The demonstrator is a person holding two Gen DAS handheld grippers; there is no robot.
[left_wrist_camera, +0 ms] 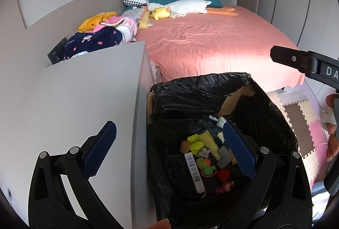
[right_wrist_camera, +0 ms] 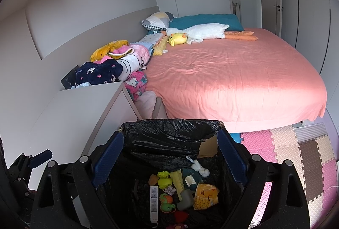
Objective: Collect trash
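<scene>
Left gripper jaws wide apart, empty, over near rim of bag-lined cardboard box. Right gripper likewise spread, nothing held. Trash (yellow snack packet, white knotted tissue, toys) lies below, between right gripper's fingers. Nightstand left of both.

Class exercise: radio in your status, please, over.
Both hand-held grippers, left and right, open, empty. Bin below, trash inside. Nothing blocking.

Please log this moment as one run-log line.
left gripper: open, empty | right gripper: open, empty | both above bin | toys, yellow packet inside
</scene>
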